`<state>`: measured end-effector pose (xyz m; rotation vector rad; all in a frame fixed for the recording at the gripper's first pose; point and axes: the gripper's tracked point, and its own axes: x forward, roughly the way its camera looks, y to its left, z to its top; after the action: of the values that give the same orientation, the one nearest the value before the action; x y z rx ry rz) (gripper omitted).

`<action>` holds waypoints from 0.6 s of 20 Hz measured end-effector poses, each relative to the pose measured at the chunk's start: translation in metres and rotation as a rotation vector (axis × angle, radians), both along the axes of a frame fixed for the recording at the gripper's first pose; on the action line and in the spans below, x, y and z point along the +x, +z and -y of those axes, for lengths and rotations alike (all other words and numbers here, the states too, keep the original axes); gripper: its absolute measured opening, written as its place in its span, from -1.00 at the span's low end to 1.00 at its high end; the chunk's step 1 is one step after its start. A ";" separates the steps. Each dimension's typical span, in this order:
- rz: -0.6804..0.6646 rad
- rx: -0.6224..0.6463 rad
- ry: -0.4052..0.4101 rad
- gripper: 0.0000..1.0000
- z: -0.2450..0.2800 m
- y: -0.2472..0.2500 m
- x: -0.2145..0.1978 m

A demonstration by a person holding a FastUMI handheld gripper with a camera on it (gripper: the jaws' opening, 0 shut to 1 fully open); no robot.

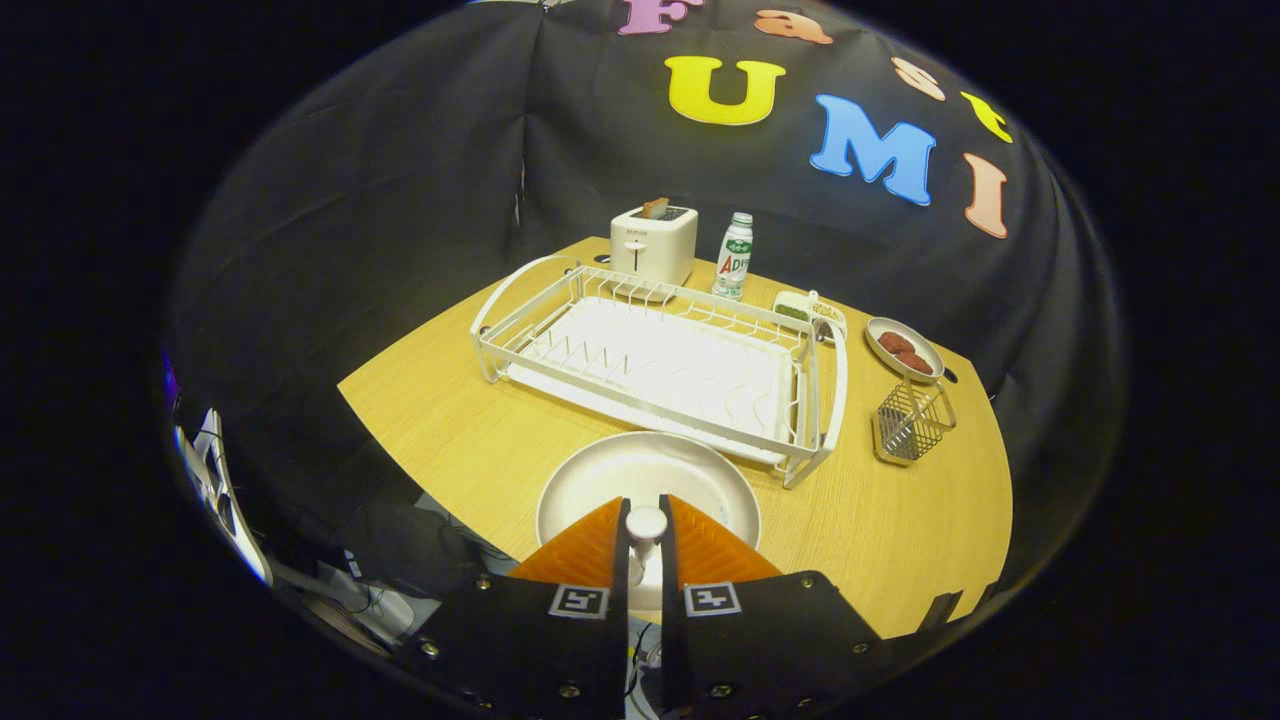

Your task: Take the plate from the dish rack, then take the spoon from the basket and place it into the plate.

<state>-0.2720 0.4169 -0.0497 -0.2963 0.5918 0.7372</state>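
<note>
A round white plate (590, 485) lies flat on the wooden table, just in front of the white wire dish rack (560, 345), whose slots stand empty. My gripper (646, 503) hovers over the near part of the plate. It is shut on a white spoon (646, 524), whose rounded end pokes up between the fingertips; the remainder of the spoon is hidden between the fingers. The small wire basket (908, 422) stands to the right of the rack, and I see nothing inside it.
Behind the rack stand a white toaster (653, 243) and a plastic bottle (734, 257). A small dish (808, 312) and a plate with red patties (903, 348) lie at the far right. The table's (450, 430) rounded edge runs close below the plate.
</note>
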 end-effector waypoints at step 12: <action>0.044 0.081 -0.072 0.89 -0.012 0.026 0.038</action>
<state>-0.2342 0.4294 -0.0235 -0.2142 0.5270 0.6817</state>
